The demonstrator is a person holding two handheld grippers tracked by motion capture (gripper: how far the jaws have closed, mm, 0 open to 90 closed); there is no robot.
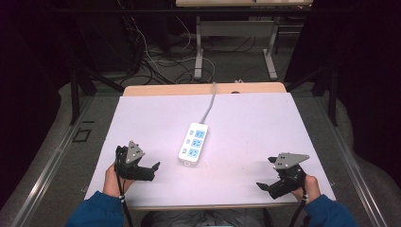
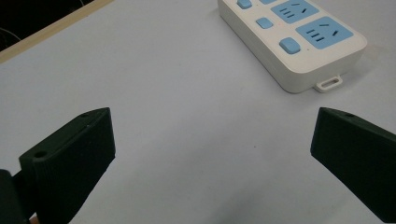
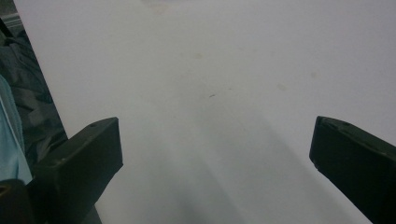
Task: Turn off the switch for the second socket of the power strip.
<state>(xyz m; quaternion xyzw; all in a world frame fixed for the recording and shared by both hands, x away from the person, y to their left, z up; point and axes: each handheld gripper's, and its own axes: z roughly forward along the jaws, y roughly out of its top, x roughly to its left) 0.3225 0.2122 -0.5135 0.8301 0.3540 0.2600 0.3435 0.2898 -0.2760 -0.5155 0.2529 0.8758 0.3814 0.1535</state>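
A white power strip [image 1: 193,144] with blue sockets lies in the middle of the white table cover [image 1: 246,127], its grey cable [image 1: 208,106] running off the far edge. In the left gripper view its near end [image 2: 299,44] lies ahead and to the right of the jaws. My left gripper [image 1: 152,171] rests at the front left, open and empty, pointing right toward the strip. At the front right my right gripper [image 1: 263,187] is open too, jaws pointing left over bare cover. In both gripper views the jaws stand wide apart, left gripper [image 2: 212,158] and right gripper [image 3: 215,161], with nothing between them.
The table's wooden far edge [image 1: 189,89] shows beyond the cover. Behind it stands another table's metal frame [image 1: 234,47] with loose cables on the floor [image 1: 156,61]. Blue sleeves [image 1: 94,210] enter from the bottom. The table's near edge [image 3: 44,88] shows in the right gripper view.
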